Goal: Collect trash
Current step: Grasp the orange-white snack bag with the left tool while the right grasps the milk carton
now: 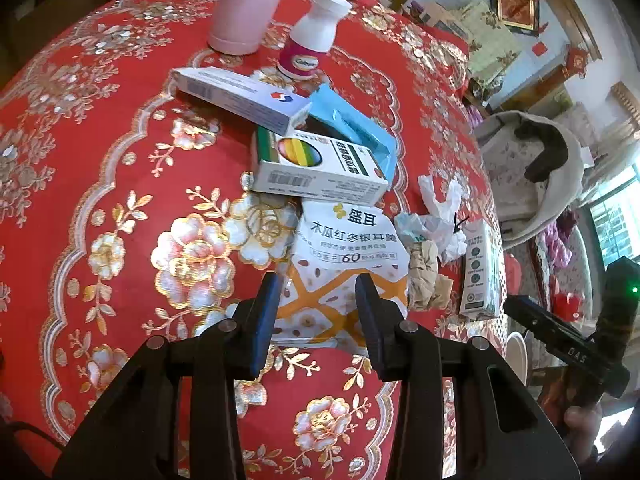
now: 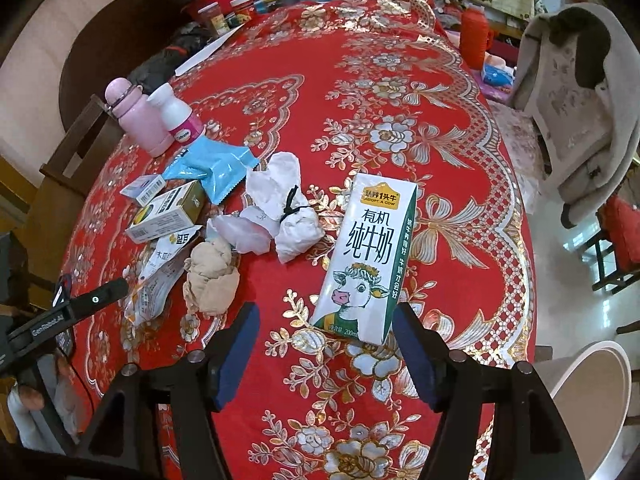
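Both grippers gape: left (image 1: 316, 312) astride sachet (image 1: 348, 248), right (image 2: 326, 344) by milk carton (image 2: 366, 256)

Round table (image 2: 400, 80) under a red cloth with gold and white flower pattern fills both views. At 2 o'clock of the right wrist view, a chair (image 2: 576, 128) draped in grey cloth; pale glossy floor (image 2: 576, 248) at 3. Dark wooden chair (image 2: 76, 148) at 9. Left wrist view: framed red picture (image 1: 516, 8) on pale wall at 1 o'clock; daylit window (image 1: 616, 220) at 3.
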Motion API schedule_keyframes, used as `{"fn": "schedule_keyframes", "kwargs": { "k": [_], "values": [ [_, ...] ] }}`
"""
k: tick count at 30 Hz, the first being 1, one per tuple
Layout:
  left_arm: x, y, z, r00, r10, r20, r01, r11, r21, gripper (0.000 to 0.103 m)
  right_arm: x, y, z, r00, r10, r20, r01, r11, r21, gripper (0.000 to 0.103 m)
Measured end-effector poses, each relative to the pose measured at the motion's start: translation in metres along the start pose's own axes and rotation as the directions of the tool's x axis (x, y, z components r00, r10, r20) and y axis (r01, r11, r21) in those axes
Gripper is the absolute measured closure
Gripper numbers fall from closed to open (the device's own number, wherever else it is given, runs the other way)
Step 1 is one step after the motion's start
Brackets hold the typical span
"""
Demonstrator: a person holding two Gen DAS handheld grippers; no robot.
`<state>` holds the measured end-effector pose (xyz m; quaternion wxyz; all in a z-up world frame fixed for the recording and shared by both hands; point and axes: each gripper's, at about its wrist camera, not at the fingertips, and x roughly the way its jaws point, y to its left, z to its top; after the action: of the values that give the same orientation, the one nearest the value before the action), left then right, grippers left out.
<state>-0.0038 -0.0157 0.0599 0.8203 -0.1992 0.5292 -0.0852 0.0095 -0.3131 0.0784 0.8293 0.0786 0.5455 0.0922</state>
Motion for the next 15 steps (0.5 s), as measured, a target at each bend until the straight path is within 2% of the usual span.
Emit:
{"fn": "schedule_keyframes", "kwargs": {
  "k": [7,15],
  "values": [
    [-0.005,0.015,0.001,1.000,-0.030,-0.002,0.030,0.999,-0.025,0.063,0.002,0.000,0.004,1.000,-0.019,0.008,0.019,0.998,0.052,0.032],
    [-0.003,0.020,0.005,0.996,-0.087,-0.027,0.086,0.996,-0.032,0.063,0.010,-0.002,0.005,1.000,-0.024,-0.010,0.025,0.992,0.124,0.032]
  ]
}}
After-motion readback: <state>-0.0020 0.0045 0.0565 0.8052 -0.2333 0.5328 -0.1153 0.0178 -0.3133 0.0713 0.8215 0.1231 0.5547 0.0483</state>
